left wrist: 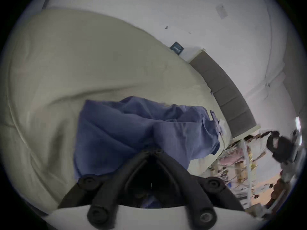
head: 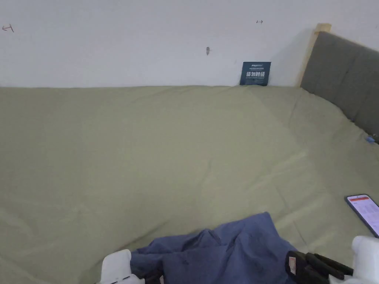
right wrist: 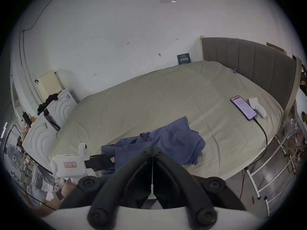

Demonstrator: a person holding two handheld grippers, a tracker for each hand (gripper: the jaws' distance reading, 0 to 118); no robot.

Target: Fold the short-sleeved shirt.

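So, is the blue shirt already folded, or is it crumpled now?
Crumpled, not folded. The blue shirt lies bunched with loose wrinkles and uneven edges near the front edge of the bed.

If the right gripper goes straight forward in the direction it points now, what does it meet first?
Most likely the blue shirt. The right gripper has its jaws closed and points at the crumpled cloth lying on the green bedsheet just ahead. Depth is unclear, so the jaws may already touch it.

Your left gripper (left wrist: 153, 151) has its jaws closed tip to tip on a bunched fold of the blue shirt (left wrist: 132, 130) — the crumpled cloth lies on the pale green bedsheet (left wrist: 83, 59), grey headboard (left wrist: 224, 90) beyond.
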